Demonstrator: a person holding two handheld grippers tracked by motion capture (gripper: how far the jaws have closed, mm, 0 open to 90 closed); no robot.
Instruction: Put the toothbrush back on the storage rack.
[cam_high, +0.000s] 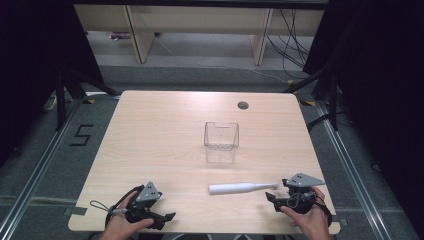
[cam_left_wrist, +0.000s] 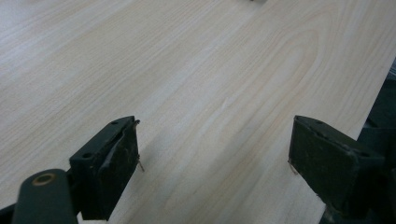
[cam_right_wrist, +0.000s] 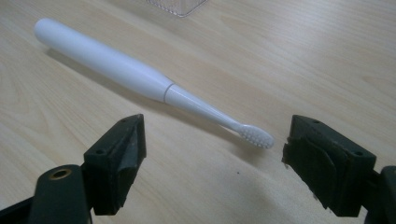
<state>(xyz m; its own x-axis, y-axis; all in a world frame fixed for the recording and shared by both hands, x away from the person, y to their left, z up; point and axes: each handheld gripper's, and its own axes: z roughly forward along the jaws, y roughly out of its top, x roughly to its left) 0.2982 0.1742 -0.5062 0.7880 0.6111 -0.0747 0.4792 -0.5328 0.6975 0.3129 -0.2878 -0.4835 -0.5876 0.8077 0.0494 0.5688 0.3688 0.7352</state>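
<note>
Your left gripper (cam_high: 167, 217): jaws apart over bare table (cam_high: 150, 130), 7 o'clock | your right gripper (cam_high: 270, 198): jaws apart, 5 o'clock, brush head just ahead | white toothbrush (cam_high: 242, 187) lies flat, 6 o'clock of clear bin (cam_high: 221, 141)

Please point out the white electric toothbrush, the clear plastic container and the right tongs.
White electric toothbrush (cam_right_wrist: 107, 63): right gripper view, middle of its handle.
Clear plastic container (cam_high: 221, 142): high view, its front wall.
Right tongs (cam_right_wrist: 212, 168): right gripper view, midway between the open jaws.
</note>
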